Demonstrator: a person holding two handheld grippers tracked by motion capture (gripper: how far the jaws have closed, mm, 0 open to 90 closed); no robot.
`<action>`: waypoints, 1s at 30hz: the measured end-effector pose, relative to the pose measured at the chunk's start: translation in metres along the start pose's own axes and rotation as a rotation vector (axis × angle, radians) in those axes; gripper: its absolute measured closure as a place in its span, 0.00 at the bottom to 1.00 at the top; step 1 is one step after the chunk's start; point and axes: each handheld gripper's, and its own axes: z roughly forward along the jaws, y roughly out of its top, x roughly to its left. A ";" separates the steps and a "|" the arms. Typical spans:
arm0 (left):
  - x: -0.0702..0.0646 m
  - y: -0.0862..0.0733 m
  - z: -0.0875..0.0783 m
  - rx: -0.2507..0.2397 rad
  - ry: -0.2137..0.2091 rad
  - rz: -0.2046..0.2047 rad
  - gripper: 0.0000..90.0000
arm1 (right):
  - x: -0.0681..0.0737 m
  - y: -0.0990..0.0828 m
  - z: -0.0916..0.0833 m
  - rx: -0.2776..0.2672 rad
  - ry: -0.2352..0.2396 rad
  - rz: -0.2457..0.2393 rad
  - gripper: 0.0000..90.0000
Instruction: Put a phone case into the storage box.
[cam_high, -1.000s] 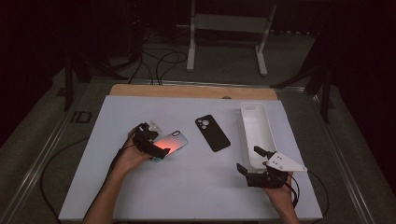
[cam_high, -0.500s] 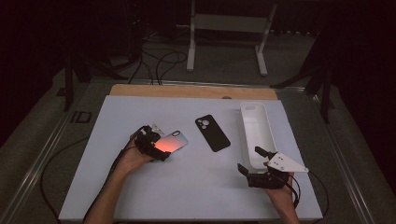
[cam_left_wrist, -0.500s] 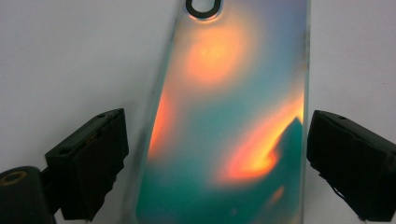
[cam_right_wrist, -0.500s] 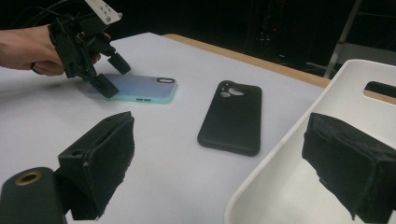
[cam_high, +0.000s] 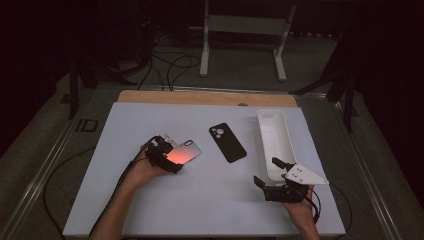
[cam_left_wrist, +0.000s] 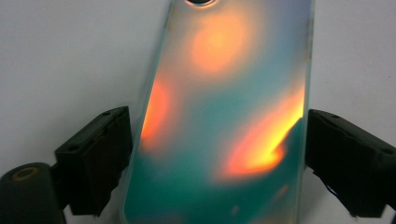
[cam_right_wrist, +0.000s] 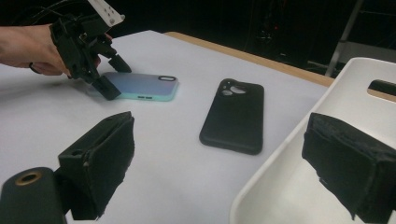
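Your left gripper (cam_high: 165, 155) straddles the near end of the iridescent phone case (cam_high: 183, 152), its jaws set on either long edge and just now closing in; in the left gripper view the right pad looks to meet the case's (cam_left_wrist: 224, 121) edge while a sliver of table shows between the left pad and the other edge, so the jaws are not yet clamped on it. The case lies flat on the white table (cam_high: 150, 210), camera cutout pointing away from you. To the right of it, a clear strip of table apart, lies the black phone case (cam_high: 227, 142), also flat, and beyond that stands the white tray (cam_high: 265, 125) along the table's right edge. Between the iridescent case and the table's near edge there is open surface on every side. Your left hand (cam_high: 142, 172) reaches in low from the near edge, wrist angled toward the case. Your right gripper (cam_high: 270, 172) rests well to the right of the case, just beside the tray's near end, jaws apart with nothing between them. The tray's inside, as far as it shows, is bare white.
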 end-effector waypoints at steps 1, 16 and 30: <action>0.000 0.000 0.000 0.001 0.000 0.005 0.16 | 0.000 0.000 0.000 0.000 0.001 -0.002 0.10; -0.001 0.002 -0.018 -0.087 0.047 -0.022 0.19 | 0.000 0.001 0.001 0.003 0.005 0.001 0.10; -0.015 0.002 -0.054 -0.250 0.081 -0.018 0.19 | 0.000 0.007 0.006 0.001 0.022 0.016 0.10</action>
